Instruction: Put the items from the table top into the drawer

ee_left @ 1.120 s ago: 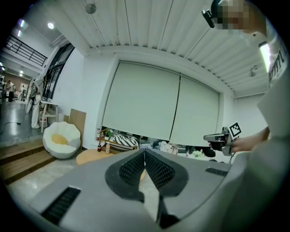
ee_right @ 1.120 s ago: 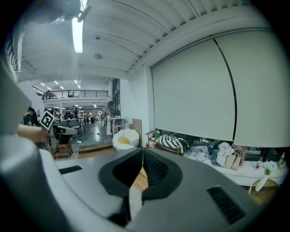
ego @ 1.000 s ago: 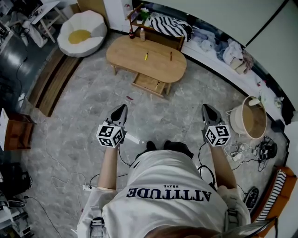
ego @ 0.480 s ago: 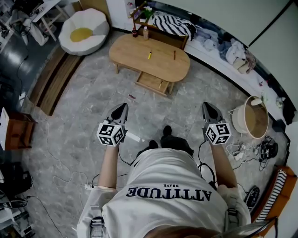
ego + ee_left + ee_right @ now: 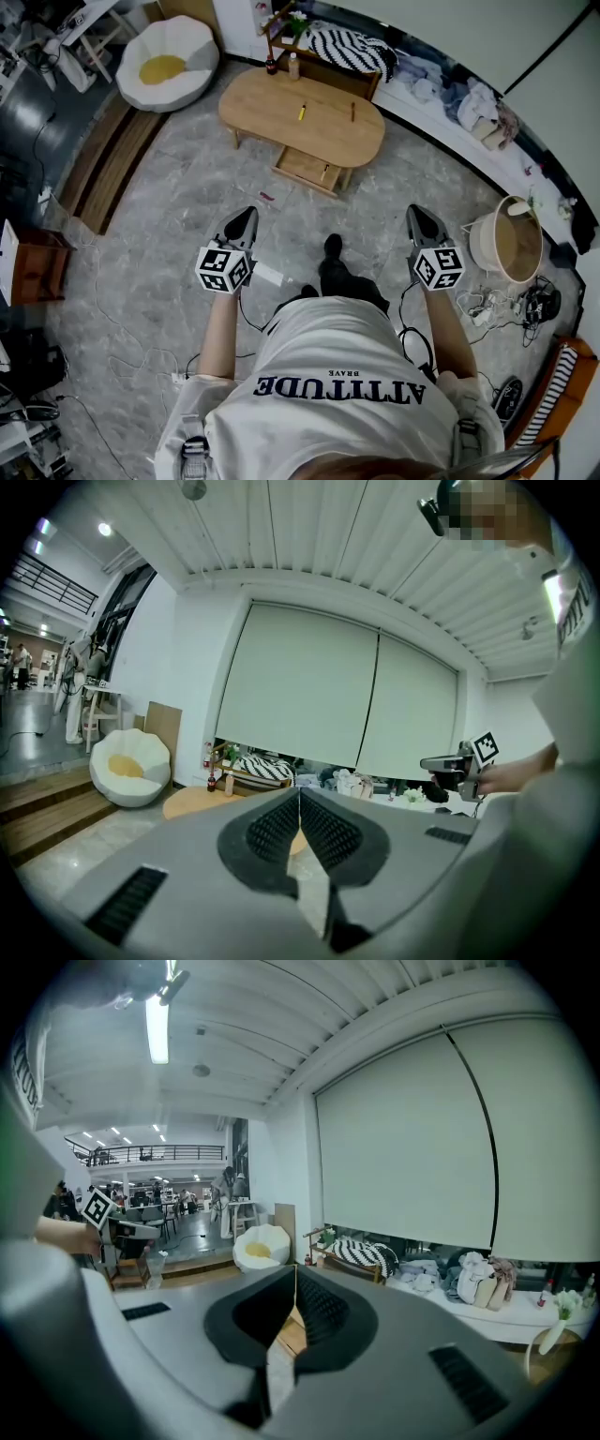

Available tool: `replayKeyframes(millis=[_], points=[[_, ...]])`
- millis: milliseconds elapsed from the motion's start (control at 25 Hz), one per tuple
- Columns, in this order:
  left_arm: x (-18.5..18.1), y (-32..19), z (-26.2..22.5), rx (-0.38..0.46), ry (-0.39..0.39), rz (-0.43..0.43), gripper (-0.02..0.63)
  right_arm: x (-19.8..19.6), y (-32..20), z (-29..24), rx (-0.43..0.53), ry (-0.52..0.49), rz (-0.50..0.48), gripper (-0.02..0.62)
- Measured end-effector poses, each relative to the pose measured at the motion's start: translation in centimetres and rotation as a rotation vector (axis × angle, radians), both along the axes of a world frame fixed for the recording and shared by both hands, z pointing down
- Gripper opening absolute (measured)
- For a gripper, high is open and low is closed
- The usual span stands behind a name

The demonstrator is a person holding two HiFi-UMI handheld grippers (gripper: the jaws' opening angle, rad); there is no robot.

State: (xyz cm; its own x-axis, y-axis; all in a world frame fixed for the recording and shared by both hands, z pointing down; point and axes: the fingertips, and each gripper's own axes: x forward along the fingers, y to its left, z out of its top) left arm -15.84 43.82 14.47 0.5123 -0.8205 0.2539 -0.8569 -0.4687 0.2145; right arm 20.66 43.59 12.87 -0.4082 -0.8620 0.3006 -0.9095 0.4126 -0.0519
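The grey left gripper (image 5: 248,217) and right gripper (image 5: 417,213) were both closed with nothing between the jaws. Well beyond them stood the oval wooden low table (image 5: 267,98), its wooden drawer (image 5: 298,167) pulled open. A slim yellow stick (image 5: 302,112) and a slim brown stick (image 5: 352,112) lay on top. This looked like the approach stage. The next move would call for reaching the tabletop and opening the jaws over one stick.

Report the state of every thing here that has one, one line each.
left gripper: shut, empty.
right gripper: shut, empty.
drawer: pulled open under the table.
yellow item: lying on the table top, not yet in the drawer.
brown item: lying on the table top, apart from the yellow one.
roller blinds: lowered almost fully.
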Motion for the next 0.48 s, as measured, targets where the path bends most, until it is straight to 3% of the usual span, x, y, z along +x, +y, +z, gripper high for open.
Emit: replayKeyframes(millis=[480], points=[[0.5,-7.5,-0.6,0.023,-0.028,-0.036,0.021,0.3,-8.5,1.4,-0.013,-0.006,-0.036,0.020]])
